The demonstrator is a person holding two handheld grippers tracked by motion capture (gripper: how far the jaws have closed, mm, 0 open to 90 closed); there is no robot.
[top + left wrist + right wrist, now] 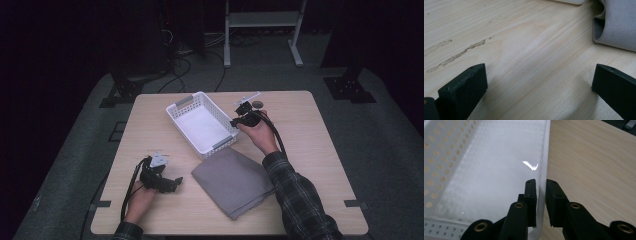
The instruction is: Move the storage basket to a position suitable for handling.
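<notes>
White basket (202, 125) sits slantwise at the middle of the bench (320, 150), and the right gripper (243, 116) has its long right-hand wall pinched: in the right gripper view the jaws straddle that rim (543, 170), one jaw inside the basket, one outside over bare wood, closed down on the plastic. The perforated far wall (439, 162) runs off to the left of the jaws, the basket floor smooth and glossy with a small glint. The right hand (261, 134) reaches forward from a plaid sleeve (297, 195), forearm angled in from the bottom, wrist turned so the gripper points back toward the basket's side, cable looping over the hand. Just below that forearm lies a folded grey cloth (232, 180), close to the basket's near corner. Over on the other side, the left gripper (170, 184) rests low on the bench, held in the left hand (140, 197), jaws spread wide apart with nothing between them; ahead of its right jaw the cloth's folded edge (616, 25) shows, near but apart
</notes>
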